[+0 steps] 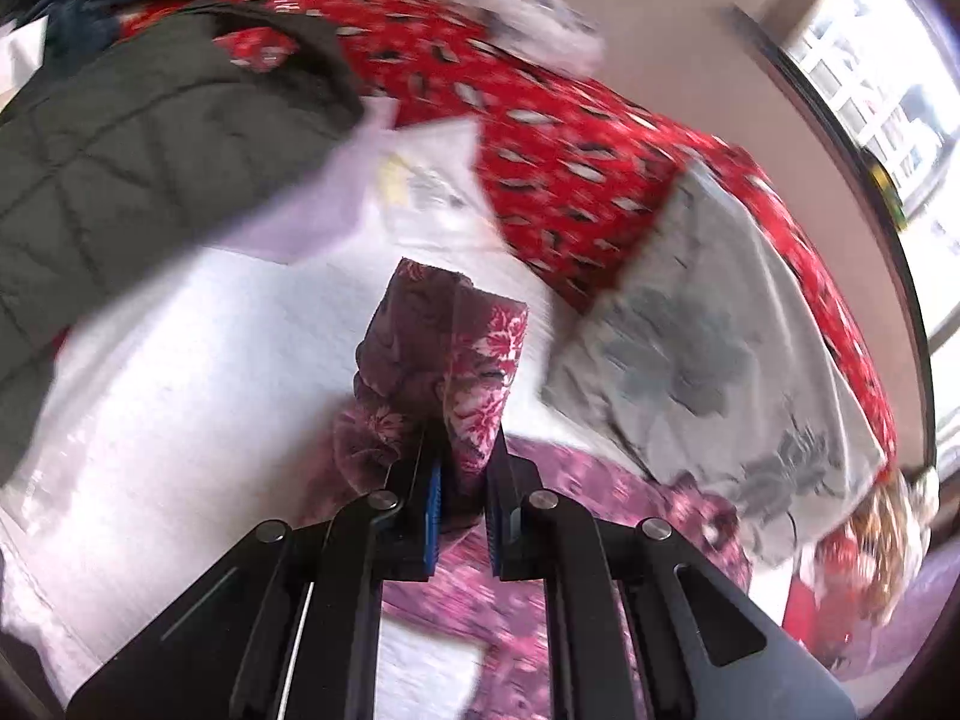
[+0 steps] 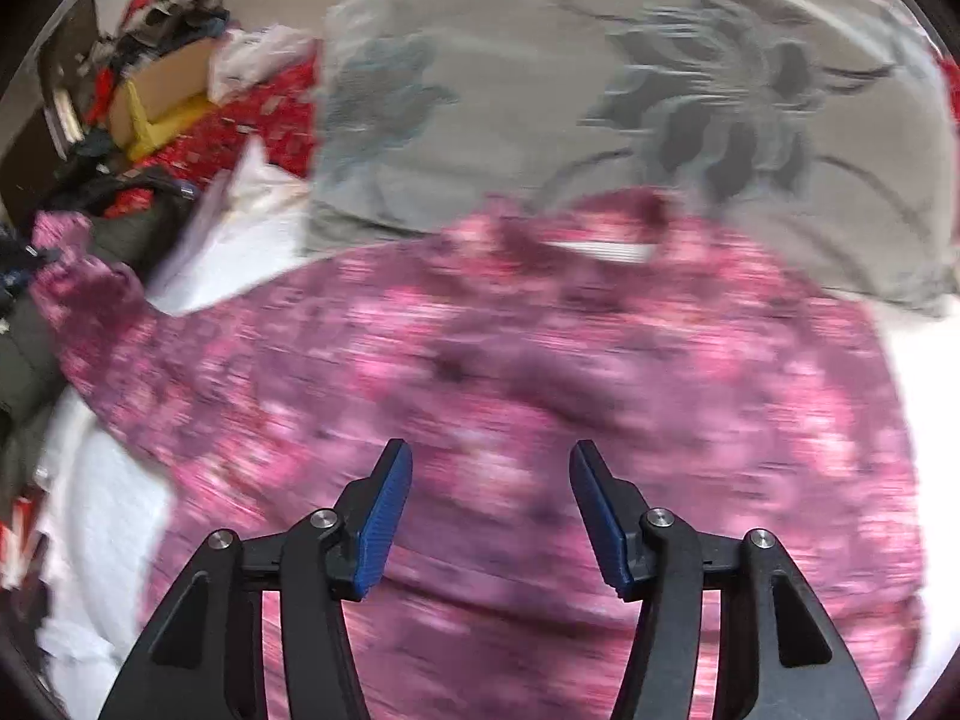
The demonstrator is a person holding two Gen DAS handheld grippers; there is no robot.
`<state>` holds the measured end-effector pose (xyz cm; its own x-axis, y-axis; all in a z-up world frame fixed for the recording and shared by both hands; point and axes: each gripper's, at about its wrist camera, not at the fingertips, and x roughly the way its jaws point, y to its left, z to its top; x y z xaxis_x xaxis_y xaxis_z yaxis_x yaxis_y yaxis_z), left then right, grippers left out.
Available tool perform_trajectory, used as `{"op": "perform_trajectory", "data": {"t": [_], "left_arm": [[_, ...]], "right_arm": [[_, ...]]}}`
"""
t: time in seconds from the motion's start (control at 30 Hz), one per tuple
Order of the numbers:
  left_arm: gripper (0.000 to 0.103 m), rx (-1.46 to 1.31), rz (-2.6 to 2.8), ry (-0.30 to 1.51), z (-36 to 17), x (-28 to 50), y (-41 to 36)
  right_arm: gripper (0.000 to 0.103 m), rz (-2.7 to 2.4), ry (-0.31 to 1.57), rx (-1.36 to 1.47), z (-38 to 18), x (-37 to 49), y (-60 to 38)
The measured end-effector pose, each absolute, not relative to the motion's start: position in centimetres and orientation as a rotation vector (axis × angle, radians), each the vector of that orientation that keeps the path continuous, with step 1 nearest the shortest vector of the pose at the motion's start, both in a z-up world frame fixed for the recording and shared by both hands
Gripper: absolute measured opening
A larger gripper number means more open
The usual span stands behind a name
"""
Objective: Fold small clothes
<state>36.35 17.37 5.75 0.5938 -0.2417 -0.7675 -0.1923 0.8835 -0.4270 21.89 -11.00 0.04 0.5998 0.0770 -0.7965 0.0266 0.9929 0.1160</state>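
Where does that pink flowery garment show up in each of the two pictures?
Left wrist view: pink flowery garment at bottom centre, a fold pinched up in the left tongs.
Right wrist view: it fills the middle and bottom, spread flat.
Shared landmark: grey flowered pillow beside it.

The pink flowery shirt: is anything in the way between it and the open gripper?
No, nothing visible is in the way. The right gripper is open just above the pink flowery shirt, with only shirt showing between its fingers. The left gripper is already shut on a bunched piece of it. The grey flowered pillow lies behind the shirt.
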Motion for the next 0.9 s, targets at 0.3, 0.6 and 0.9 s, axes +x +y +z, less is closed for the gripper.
{"op": "perform_trajectory", "data": {"t": [0.3,0.6,0.9], "left_arm": [[0.009,-0.395,-0.163,0.978,6.8,34.4,6.3],[0.009,-0.284,-0.255,1.039,4.9,33.2,-4.4],[0.011,-0.111,-0.284,1.194,-2.1,33.1,-15.0]], "right_arm": [[0.062,-0.158,0.975,0.053,-1.8,17.4,-20.0],[0.086,-0.121,0.870,0.116,-3.5,14.5,-21.9],[0.095,-0.081,0.858,0.122,-3.9,14.4,-21.8]]}}
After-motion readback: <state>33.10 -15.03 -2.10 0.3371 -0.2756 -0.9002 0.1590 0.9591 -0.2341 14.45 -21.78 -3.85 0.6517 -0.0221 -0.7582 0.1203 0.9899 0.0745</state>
